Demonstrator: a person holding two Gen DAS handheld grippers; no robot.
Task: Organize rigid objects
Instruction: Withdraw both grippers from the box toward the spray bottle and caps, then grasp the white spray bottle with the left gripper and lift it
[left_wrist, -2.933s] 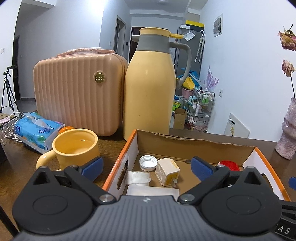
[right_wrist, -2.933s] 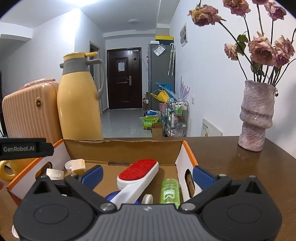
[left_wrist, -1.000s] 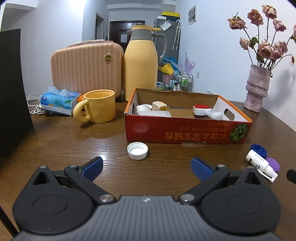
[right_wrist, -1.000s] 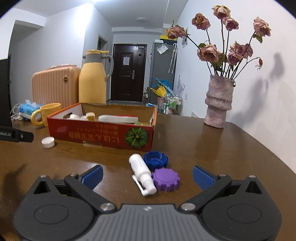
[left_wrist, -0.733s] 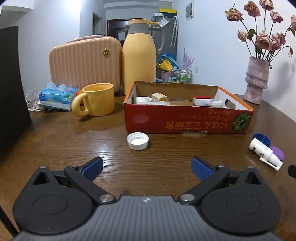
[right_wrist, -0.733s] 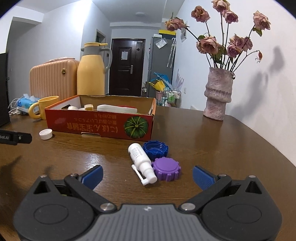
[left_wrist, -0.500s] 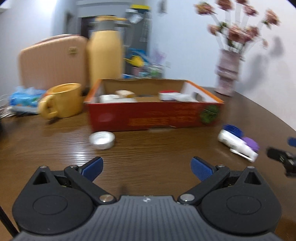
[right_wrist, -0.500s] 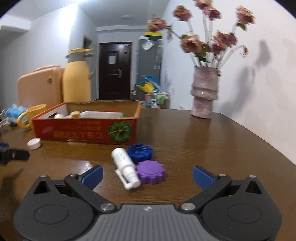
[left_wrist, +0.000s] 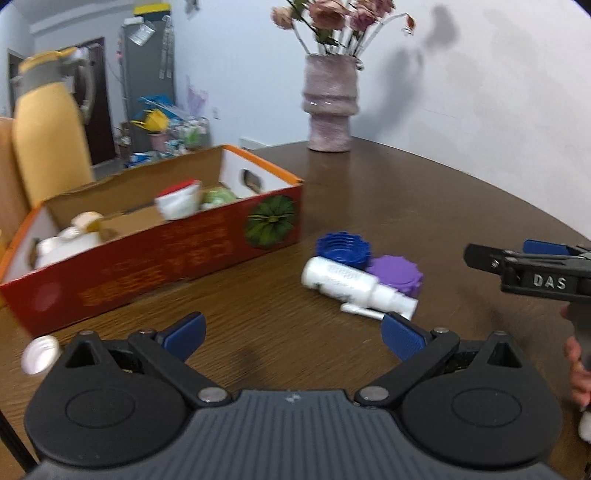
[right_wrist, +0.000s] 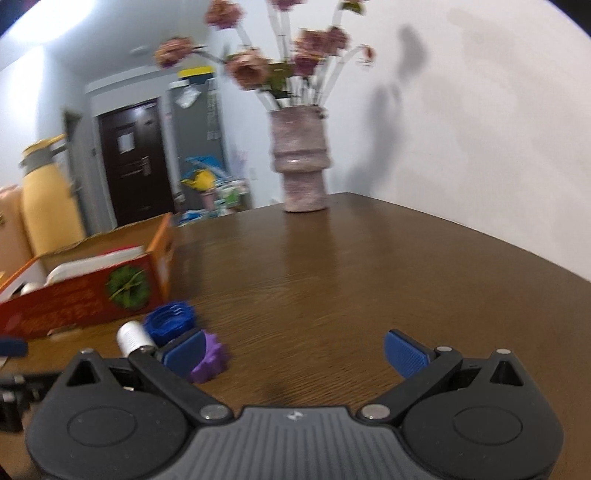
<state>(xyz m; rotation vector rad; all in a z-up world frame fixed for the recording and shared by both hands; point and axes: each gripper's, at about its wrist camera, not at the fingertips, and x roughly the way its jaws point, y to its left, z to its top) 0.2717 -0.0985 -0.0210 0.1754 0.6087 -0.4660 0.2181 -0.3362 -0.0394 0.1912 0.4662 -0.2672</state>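
Observation:
A white spray bottle (left_wrist: 354, 283) lies on the brown table with a blue lid (left_wrist: 342, 248) and a purple lid (left_wrist: 396, 271) touching it. A red cardboard box (left_wrist: 155, 254) holds several small items. A white cap (left_wrist: 40, 354) lies in front of the box's left end. My left gripper (left_wrist: 293, 336) is open and empty, just short of the bottle. My right gripper (right_wrist: 295, 350) is open and empty; the purple lid (right_wrist: 208, 360), blue lid (right_wrist: 168, 325) and bottle (right_wrist: 131, 338) sit by its left finger. The right gripper also shows at the left wrist view's right edge (left_wrist: 524, 266).
A pink vase with dried roses (left_wrist: 330, 107) stands at the table's far side. A yellow thermos jug (left_wrist: 48, 125) stands behind the box. The table edge curves round on the right (right_wrist: 535, 254).
Both views have swung to the right and blurred. The bottle and lids now sit nearer my left gripper's right finger, and by my right gripper's left finger. Both grippers stay open.

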